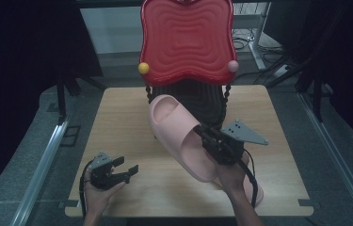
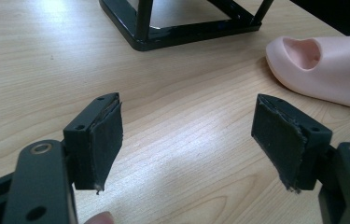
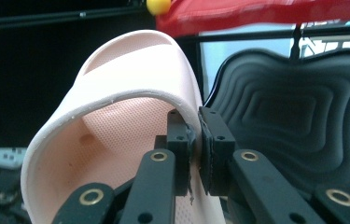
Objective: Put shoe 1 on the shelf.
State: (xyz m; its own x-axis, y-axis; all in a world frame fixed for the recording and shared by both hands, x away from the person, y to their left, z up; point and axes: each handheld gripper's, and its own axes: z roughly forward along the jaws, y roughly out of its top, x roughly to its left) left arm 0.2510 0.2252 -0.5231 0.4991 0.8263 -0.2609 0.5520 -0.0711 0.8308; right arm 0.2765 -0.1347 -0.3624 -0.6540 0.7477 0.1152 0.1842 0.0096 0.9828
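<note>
Step in hand: the right tongs (image 1: 205,136) carry the pink slipper (image 1: 176,132) off the surface (image 1: 117,122); I judge this is the lifting part of moving it to the rack
Right tongs: closed tight on the side edge of the slipper strap; in the right gripper view the two pads pinch the thin pink wall (image 3: 189,116) between them
Left tongs: (image 1: 126,168) wide apart, holding nothing, low over the surface at 7 o'clock
Slipper place: near the centre of the surface, toe end raised toward 11 o'clock, heel end low toward 5 o'clock by the right hand (image 1: 230,176)
Second slipper: (image 2: 322,70) lies on the surface, seen in the left gripper view at 2 o'clock of the left tongs
Rack: black shelf (image 1: 202,99) with the red tray (image 1: 187,40) over it, standing at the 12 o'clock edge
Next move: probably the slipper must go forward to 12 o'clock and onto the black shelf, with the toe kept level so it passes under the red tray
Edges: the gap between red tray and black shelf looks tight; the yellow ball (image 1: 143,68) and the pink ball (image 1: 232,66) mark the tray corners
Open room: much free surface at 9 o'clock, and some at 3 o'clock
</note>
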